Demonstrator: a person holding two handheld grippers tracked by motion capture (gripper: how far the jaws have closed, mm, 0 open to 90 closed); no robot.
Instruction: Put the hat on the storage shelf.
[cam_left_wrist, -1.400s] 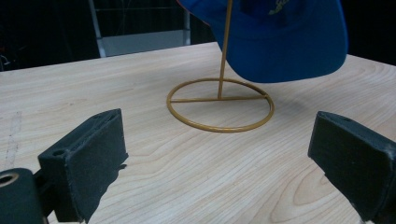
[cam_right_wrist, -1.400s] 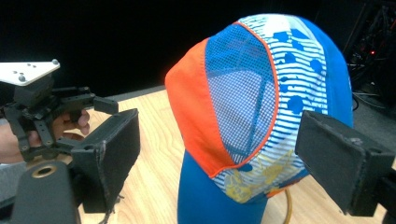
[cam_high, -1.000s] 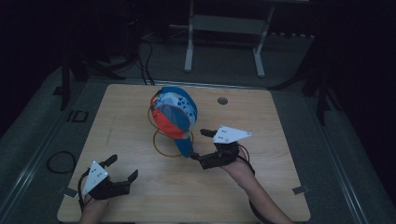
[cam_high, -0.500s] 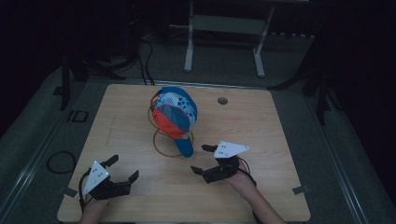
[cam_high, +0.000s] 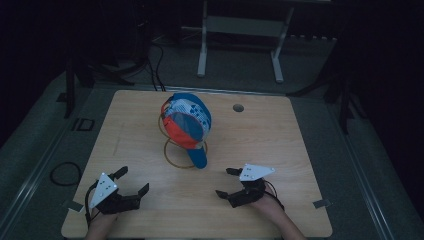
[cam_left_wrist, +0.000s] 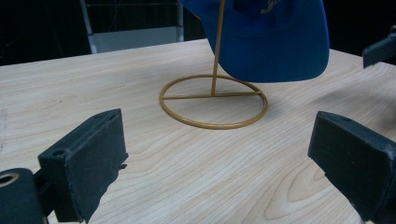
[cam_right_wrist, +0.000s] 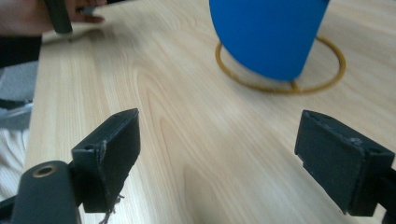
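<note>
Cap on its stand, far of both spread grippers

The cap (cam_high: 187, 122) hangs on the gold stand (cam_high: 184, 152) at mid-table; the right gripper (cam_high: 231, 183), jaws wide and empty, sits nearer than the equally open left gripper (cam_high: 134, 181).

blue-orange-white cap (cam_high: 186, 126), gold stand (cam_left_wrist: 213, 100)

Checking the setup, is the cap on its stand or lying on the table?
On the stand: the cap hangs on the gold wire stand, its blue brim above the ring base, not lying on the table.
</note>
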